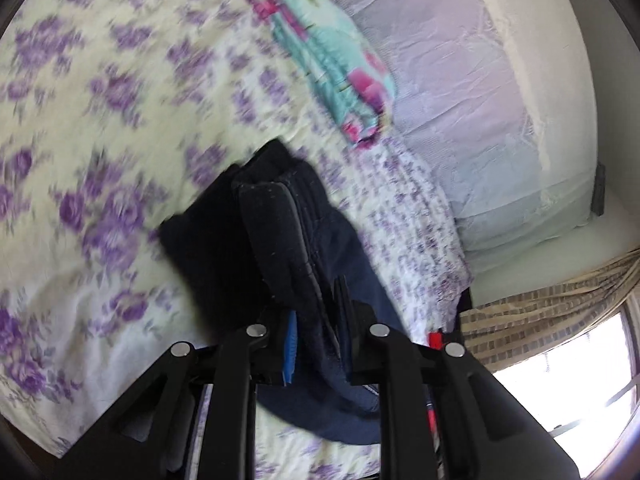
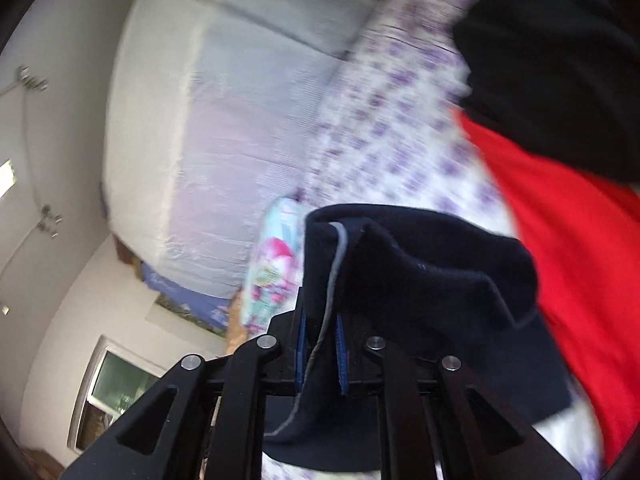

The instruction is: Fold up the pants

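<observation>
The dark navy pants [image 1: 352,264] hang from my left gripper [image 1: 316,336], which is shut on a bunched edge of the fabric above the floral bedsheet [image 1: 100,128]. In the right wrist view, my right gripper [image 2: 322,354] is shut on another edge of the navy pants [image 2: 420,280], with a grey seam line running between the blue pads [image 2: 342,354]. The cloth drapes over and to the right of the jaws. Both views are motion-blurred.
A teal and pink folded cloth [image 1: 332,60] lies beside a pale lilac pillow [image 1: 460,92]. A red garment [image 2: 572,264] and a black garment [image 2: 560,60] lie on the bed at right. A curtain and window [image 1: 560,344] stand beyond the bed.
</observation>
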`<state>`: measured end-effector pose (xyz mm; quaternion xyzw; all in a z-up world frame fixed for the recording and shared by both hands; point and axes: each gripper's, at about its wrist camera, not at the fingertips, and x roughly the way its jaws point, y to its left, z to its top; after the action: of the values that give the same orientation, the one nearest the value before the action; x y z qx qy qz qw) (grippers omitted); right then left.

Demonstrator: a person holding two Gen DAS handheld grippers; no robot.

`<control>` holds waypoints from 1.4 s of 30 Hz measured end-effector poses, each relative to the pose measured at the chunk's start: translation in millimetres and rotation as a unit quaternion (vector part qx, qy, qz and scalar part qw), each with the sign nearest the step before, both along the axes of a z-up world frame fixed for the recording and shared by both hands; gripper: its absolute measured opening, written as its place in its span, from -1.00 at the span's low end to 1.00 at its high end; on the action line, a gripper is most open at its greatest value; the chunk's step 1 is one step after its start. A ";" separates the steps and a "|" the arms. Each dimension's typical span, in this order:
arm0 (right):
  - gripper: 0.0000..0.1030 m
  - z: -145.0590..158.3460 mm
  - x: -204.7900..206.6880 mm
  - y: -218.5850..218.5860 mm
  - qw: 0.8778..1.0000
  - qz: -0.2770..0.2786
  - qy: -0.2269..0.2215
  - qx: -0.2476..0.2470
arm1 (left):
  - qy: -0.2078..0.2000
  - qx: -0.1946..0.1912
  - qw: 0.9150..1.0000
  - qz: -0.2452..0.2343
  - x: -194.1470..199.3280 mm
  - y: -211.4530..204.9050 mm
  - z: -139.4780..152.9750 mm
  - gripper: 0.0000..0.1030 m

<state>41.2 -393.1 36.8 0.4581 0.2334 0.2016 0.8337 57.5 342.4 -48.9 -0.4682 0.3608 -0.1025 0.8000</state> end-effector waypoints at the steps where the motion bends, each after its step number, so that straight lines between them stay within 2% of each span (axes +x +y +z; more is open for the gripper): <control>1: -0.76 17.3 -0.2 4.5 1.000 0.008 -0.023 -0.012 | -0.011 0.001 1.000 0.003 -2.5 3.4 10.0 -0.70; 3: -0.76 31.5 -7.2 5.3 0.998 0.011 -0.043 -0.041 | -0.027 0.012 1.000 0.007 -9.7 8.5 27.6 -0.70; 5: -0.76 17.8 -22.8 -5.3 0.997 0.005 -0.026 -0.067 | -0.034 0.017 0.999 0.009 -17.5 13.9 33.7 -0.69; 8: -0.76 -60.3 -44.6 -27.0 0.995 -0.002 0.079 -0.054 | -0.011 0.009 1.000 -0.001 -21.4 16.3 11.9 -0.69; 10: -0.76 -125.0 -59.7 -40.6 0.987 -0.017 0.157 -0.007 | 0.016 0.002 1.000 -0.013 -21.1 10.4 -16.8 -0.69; 11: -0.76 -149.3 -67.3 -44.5 0.983 -0.024 0.181 0.021 | 0.029 0.006 0.999 -0.012 -21.7 6.9 -29.2 -0.69; 12: -0.81 -160.6 -72.1 -46.5 0.982 -0.028 0.179 0.046 | 0.043 0.010 0.999 -0.005 -23.2 5.5 -41.7 -0.69; 13: -0.80 -161.8 -78.4 -47.8 0.984 -0.028 0.167 0.056 | 0.047 0.005 0.999 0.000 -26.4 5.6 -49.9 -0.69; 15: -0.76 -147.2 -83.5 -46.2 0.989 -0.028 0.145 0.034 | 0.041 -0.021 0.999 0.009 -34.9 9.7 -60.1 -0.69; 18: -0.68 -137.1 -82.7 -45.9 0.987 -0.023 0.160 0.001 | 0.038 -0.022 0.999 0.013 -43.5 12.1 -64.0 -0.65; 19: -0.64 -137.0 -82.6 -49.5 0.986 -0.027 0.167 0.004 | 0.041 -0.010 0.999 0.014 -45.0 11.4 -63.3 -0.58; 21: -0.29 -136.1 -91.2 -58.6 0.984 -0.048 0.170 0.021 | 0.045 0.021 0.998 0.023 -51.0 10.0 -55.6 -0.44; 23: -0.25 -130.8 -109.0 -70.0 0.983 -0.085 0.160 0.023 | 0.049 0.063 0.996 0.044 -62.2 10.9 -42.8 -0.22; 24: -0.24 -124.6 -116.1 -70.9 0.982 -0.106 0.154 0.013 | 0.044 0.091 0.993 0.058 -70.0 11.9 -32.5 -0.17; 26: -0.22 -109.4 -115.6 -71.2 0.985 -0.113 0.130 -0.011 | 0.028 0.147 0.986 0.078 -81.6 9.4 -8.8 -0.12; 28: -0.14 -92.2 -104.1 -55.5 0.991 -0.083 0.100 -0.023 | -0.001 0.190 0.980 0.067 -81.6 -8.7 18.9 -0.12; 30: 0.11 -73.5 -77.8 -26.4 0.997 -0.022 0.069 -0.029 | -0.050 0.201 0.978 0.005 -70.4 -48.5 41.6 -0.10; 31: 0.16 -63.5 -60.3 -6.0 0.998 0.021 0.053 -0.034 | -0.071 0.203 0.976 -0.042 -60.0 -78.5 48.6 0.02; 32: 0.27 -55.0 -44.7 15.0 0.997 0.059 0.039 -0.040 | -0.084 0.209 0.970 -0.087 -48.7 -110.8 52.2 0.22; 33: 0.32 -46.3 -26.2 39.8 0.994 0.100 0.026 -0.047 | -0.094 0.218 0.964 -0.120 -40.8 -138.9 53.4 0.27; 35: 0.37 -36.1 2.6 79.8 0.986 0.162 0.020 -0.047 | -0.111 0.238 0.945 -0.196 -22.1 -201.5 50.0 0.29; 37: 0.43 -33.9 31.6 122.4 0.974 0.225 0.025 -0.032 | -0.112 0.247 0.931 -0.243 -5.9 -239.7 37.8 0.29; 38: 0.44 -35.1 41.5 138.1 0.969 0.244 0.030 -0.030 | -0.100 0.245 0.928 -0.260 2.8 -251.7 25.2 0.29; 42: 0.47 -43.6 90.0 213.6 0.942 0.326 0.063 -0.047 | -0.020 0.199 0.938 -0.284 13.7 -245.9 -37.3 0.26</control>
<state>131.1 -179.5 -6.8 0.3292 0.4314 0.4215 0.7265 71.2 96.5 -86.3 -0.1754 0.4754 -0.2606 0.8218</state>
